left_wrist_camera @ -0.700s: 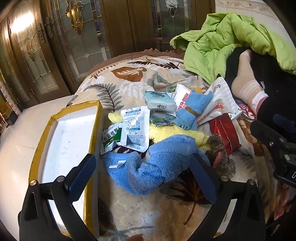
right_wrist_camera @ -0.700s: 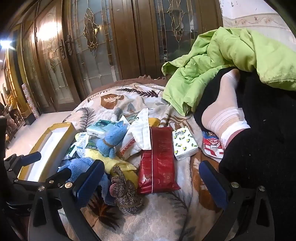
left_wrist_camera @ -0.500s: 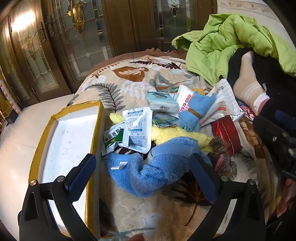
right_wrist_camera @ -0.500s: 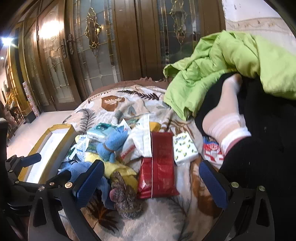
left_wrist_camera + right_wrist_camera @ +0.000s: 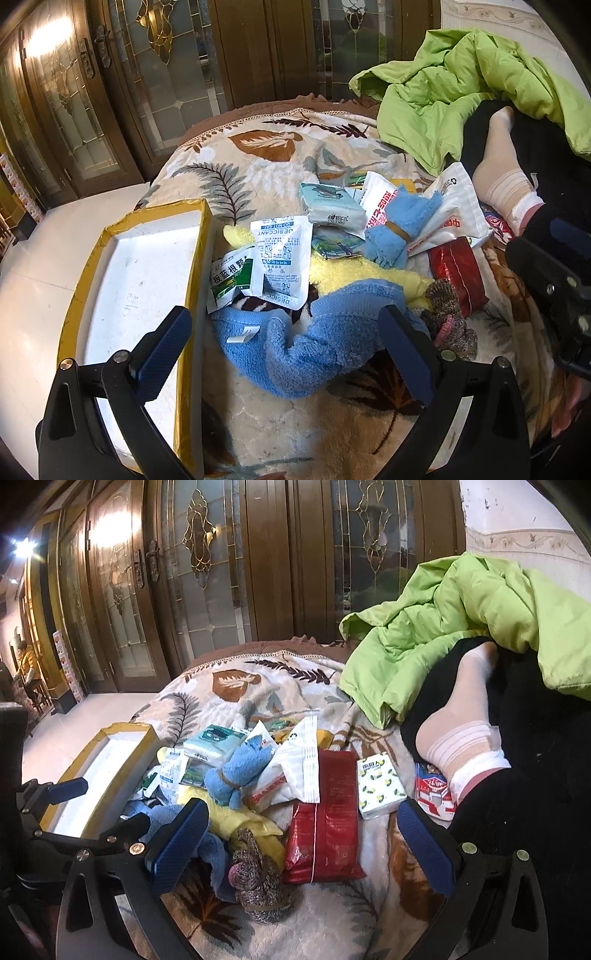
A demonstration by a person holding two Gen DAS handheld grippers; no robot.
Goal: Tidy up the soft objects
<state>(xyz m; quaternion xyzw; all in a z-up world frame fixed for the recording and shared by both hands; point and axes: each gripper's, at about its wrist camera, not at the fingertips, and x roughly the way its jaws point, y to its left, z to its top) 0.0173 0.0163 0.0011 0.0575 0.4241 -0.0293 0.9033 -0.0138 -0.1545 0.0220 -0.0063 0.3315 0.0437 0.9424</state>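
A pile of soft things lies on a leaf-print blanket (image 5: 266, 173). A big blue towel (image 5: 317, 336) sits just ahead of my open left gripper (image 5: 288, 354), nothing between its fingers. Behind the towel lie a yellow cloth (image 5: 351, 273), a tied blue cloth (image 5: 399, 229), a knitted brown bundle (image 5: 447, 317), a desiccant sachet (image 5: 280, 254) and a tissue pack (image 5: 332, 208). In the right wrist view my right gripper (image 5: 303, 845) stands open over the red pouch (image 5: 325, 819), with the knitted bundle (image 5: 255, 882) by its left finger and the tied blue cloth (image 5: 240, 771) farther off.
A yellow-rimmed white box (image 5: 140, 280) stands open at the left, beside the pile. A green quilt (image 5: 461, 92) and a person's socked foot (image 5: 465, 731) lie at the right. A lemon-print tissue pack (image 5: 378, 784) sits beside the red pouch. Wooden glass doors stand behind.
Both grippers have drifted slightly; the pile looks a little farther back and lower in the views. Nothing was taken hold of or moved.
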